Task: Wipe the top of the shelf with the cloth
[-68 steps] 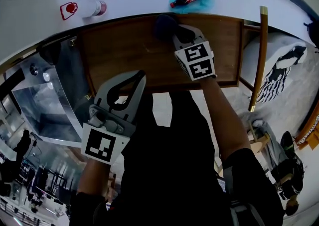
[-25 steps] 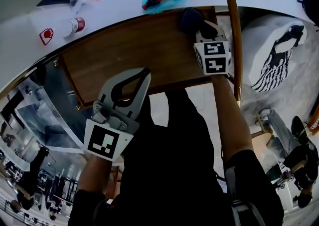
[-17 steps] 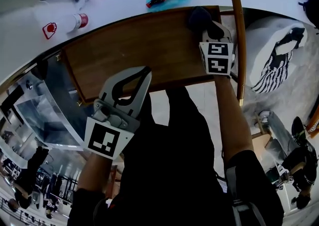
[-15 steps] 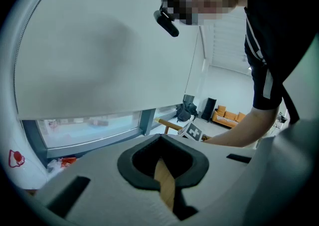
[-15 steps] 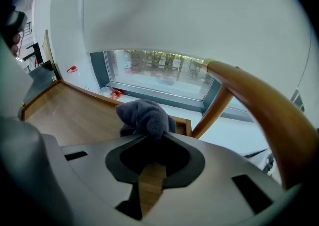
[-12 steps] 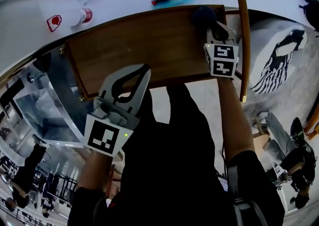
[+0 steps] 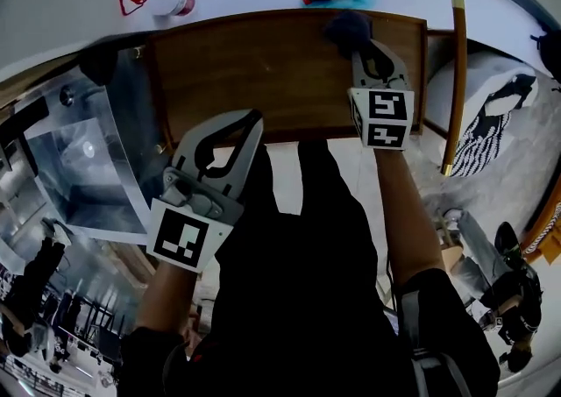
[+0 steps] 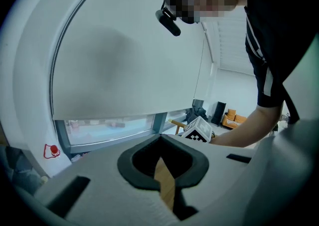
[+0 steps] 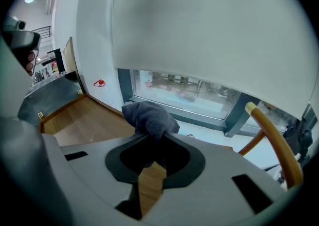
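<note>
Head view: the right gripper (image 7: pixel 361 46) is clenched on a bunched dark grey cloth (image 7: pixel 344 27), which sticks out at 12 o'clock from its tips and sits on the brown wooden shelf top (image 7: pixel 245 71) near the far right corner. In the right gripper view the right gripper (image 9: pixel 153 139) bites the cloth (image 9: pixel 149 114) at its lower fold, with the rest bulging above the jaws. The shelf's far edge lies just past the cloth at 12 o'clock and its right edge is close at 3 o'clock. Bare wood runs wide toward 9 o'clock. A curved wooden bar (image 7: pixel 457 71) stands beyond the right edge. The left gripper (image 7: pixel 248 121) hangs by the front edge at 7 o'clock, jaws closed together and empty. Whether the cloth's underside presses the wood is hidden by the jaws.
</note>
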Demonstrator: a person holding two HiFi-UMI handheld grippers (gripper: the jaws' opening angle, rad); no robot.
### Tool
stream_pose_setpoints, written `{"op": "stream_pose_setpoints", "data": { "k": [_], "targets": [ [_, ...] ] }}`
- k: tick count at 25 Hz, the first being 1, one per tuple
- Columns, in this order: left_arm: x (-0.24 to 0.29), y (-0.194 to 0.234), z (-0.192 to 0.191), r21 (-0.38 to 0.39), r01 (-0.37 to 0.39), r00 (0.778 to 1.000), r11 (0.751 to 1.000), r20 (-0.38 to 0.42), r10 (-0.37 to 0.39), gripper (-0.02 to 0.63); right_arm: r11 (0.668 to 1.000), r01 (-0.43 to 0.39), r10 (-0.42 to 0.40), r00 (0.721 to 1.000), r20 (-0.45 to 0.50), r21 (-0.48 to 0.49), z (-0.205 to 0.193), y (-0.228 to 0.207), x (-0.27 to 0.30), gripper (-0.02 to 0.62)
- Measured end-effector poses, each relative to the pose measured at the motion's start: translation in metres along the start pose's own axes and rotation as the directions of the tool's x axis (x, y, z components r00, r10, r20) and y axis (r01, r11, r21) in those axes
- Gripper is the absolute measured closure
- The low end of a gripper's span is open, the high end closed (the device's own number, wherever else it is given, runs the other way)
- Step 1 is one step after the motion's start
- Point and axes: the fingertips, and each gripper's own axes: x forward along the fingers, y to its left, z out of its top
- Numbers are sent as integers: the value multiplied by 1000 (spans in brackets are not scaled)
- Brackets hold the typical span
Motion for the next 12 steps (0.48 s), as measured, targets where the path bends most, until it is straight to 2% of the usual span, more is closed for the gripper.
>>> {"op": "stream_pose_setpoints", "data": {
  "k": [6, 12],
  "targets": [
    [-51, 31, -8, -19, -65, 998, 998, 19, 65, 588, 990, -126, 129, 991, 45, -66, 37, 96, 8, 537],
    [-98, 57, -21, -40, -122, 992, 992, 25, 123, 588, 948, -284, 290, 957, 20, -144, 46, 203, 26, 537]
  ]
}}
